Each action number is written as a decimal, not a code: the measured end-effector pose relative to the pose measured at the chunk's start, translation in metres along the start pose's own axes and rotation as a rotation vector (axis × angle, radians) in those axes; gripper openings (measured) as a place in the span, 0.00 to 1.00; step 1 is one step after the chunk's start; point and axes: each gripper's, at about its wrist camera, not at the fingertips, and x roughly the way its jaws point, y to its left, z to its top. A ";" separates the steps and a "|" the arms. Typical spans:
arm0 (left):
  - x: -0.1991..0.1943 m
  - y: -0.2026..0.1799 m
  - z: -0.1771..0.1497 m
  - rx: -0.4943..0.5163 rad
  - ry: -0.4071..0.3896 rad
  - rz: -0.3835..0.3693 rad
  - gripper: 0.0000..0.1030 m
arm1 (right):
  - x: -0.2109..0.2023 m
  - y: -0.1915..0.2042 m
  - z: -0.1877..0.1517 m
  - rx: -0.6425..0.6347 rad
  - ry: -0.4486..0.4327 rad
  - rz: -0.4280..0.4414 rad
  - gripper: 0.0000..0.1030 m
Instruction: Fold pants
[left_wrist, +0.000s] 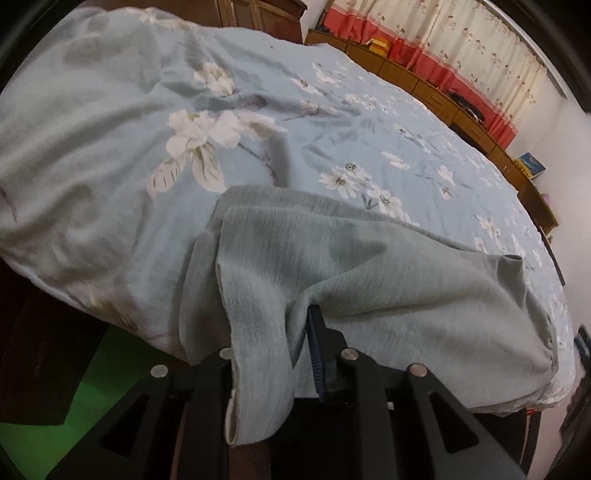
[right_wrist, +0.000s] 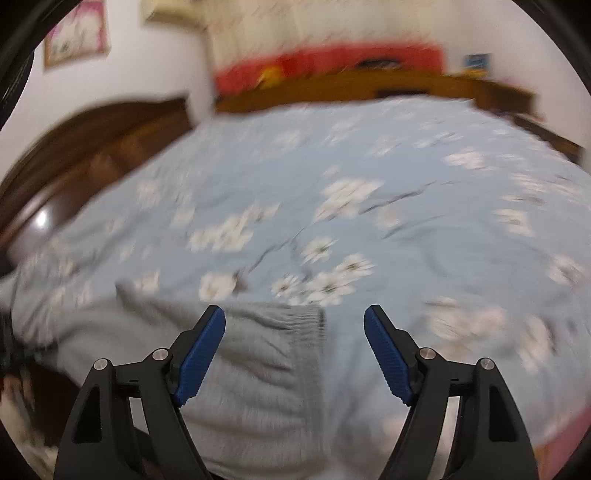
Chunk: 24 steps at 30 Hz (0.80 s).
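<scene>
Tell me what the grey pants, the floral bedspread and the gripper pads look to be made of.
Grey pants: soft knit, probably cotton jersey; heathered matte surface, limp folds, gathered waistband.
Floral bedspread: thin woven cloth, likely cotton or a blend; matte, finely creased, printed white flowers on blue.
Pads of the right gripper: blue, ribbed, matte; rubber or plastic, unclear which.

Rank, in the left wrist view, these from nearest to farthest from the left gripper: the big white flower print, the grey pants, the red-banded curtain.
1. grey pants: draped over the left gripper, cloth caught between its jaws.
2. big white flower print: on the bedspread beyond, upper left.
3. red-banded curtain: across the bed, upper right.
</scene>
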 end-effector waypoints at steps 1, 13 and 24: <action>-0.001 -0.001 0.000 0.005 -0.003 0.005 0.20 | 0.016 0.001 0.003 -0.017 0.049 0.002 0.70; -0.018 0.016 0.025 -0.041 -0.122 0.047 0.26 | 0.101 0.009 -0.008 -0.047 0.207 -0.044 0.46; 0.023 0.020 0.050 -0.008 -0.095 0.178 0.31 | 0.093 0.013 -0.017 -0.048 0.186 -0.065 0.52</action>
